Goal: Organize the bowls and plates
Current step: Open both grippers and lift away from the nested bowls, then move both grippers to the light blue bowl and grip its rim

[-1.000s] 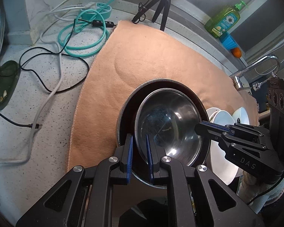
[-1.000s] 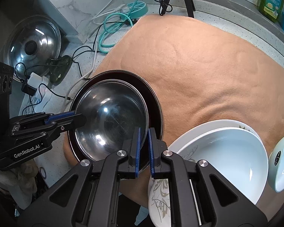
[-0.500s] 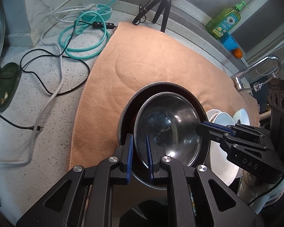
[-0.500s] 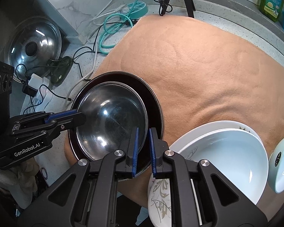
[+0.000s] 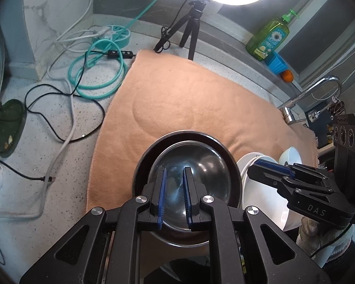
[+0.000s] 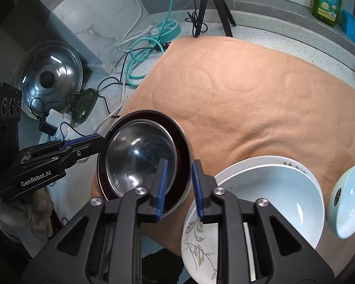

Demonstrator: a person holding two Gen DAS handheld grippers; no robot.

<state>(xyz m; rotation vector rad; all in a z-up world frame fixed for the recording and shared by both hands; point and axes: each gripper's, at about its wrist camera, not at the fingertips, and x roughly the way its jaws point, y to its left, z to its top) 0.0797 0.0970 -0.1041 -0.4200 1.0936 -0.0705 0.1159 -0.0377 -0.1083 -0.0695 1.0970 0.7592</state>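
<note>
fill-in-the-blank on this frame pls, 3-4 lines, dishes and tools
1. The steel bowl sits inside a dark ____.
2. The dishes rest on a peach-coloured ____ spread over the counter.
3. The plain white bowl lies on a plate with a ____ pattern.
4. The right tool has just been opening; its pads straddle the dark dish's ____ without pressing it.

Missing words: plate; cloth; leaf; rim
</note>
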